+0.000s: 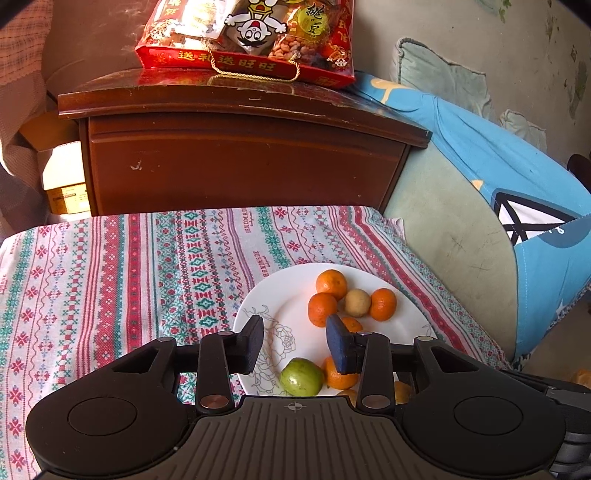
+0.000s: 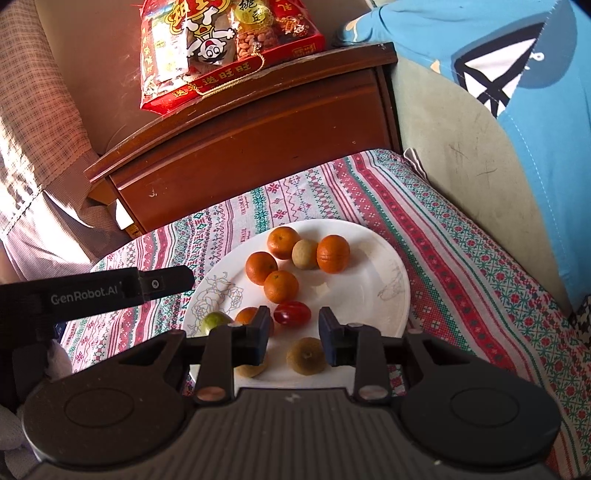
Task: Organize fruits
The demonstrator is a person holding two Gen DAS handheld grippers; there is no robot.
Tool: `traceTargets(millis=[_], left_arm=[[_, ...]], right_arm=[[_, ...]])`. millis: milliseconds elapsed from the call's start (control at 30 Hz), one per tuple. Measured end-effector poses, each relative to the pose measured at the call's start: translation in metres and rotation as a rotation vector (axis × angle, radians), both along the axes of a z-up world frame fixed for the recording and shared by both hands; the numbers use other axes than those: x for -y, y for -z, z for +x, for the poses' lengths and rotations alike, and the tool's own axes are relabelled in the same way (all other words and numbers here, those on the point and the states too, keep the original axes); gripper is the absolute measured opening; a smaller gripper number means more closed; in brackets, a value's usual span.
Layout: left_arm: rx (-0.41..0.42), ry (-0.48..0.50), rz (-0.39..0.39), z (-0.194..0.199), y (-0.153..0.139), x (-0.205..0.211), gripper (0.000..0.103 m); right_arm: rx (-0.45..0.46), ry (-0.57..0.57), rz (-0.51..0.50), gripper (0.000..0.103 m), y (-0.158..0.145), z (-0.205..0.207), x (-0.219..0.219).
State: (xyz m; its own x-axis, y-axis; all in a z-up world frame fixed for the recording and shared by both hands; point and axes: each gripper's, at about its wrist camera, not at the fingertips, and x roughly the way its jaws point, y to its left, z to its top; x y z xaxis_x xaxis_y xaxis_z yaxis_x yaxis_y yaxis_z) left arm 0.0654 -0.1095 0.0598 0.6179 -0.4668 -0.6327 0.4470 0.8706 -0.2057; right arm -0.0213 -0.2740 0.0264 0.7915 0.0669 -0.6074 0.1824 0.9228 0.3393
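Observation:
A white plate (image 1: 284,291) (image 2: 369,288) with a drawn rose lies on a patterned cloth and carries several oranges (image 1: 331,283) (image 2: 281,287), a pale yellow round fruit (image 1: 357,302) (image 2: 304,254), a green fruit (image 1: 301,376) (image 2: 214,321), a red tomato (image 2: 291,313) and a brown fruit (image 2: 306,356). My left gripper (image 1: 295,345) hovers over the plate's near left part, open, with the green fruit lying on the plate just below the gap. My right gripper (image 2: 295,336) is open above the plate's near edge, with the tomato just ahead and the brown fruit beneath. Neither grips anything.
The patterned cloth (image 1: 110,277) covers the low surface. Behind it stands a dark wooden cabinet (image 1: 240,162) with a red snack bag (image 1: 251,33) on top. A blue cushion (image 1: 480,147) and a green seat lie to the right. The left gripper's black body (image 2: 92,295) reaches in from the left.

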Motion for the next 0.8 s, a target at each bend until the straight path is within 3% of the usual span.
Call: traceTargets(millis=[800], left_arm=[[-0.044,-0.155,0.031,-0.033,-0.011,-0.065,0.038]], right_arm=[[0.008,-0.184,-0.04,0.031,0.0,-0.013,-0.047]])
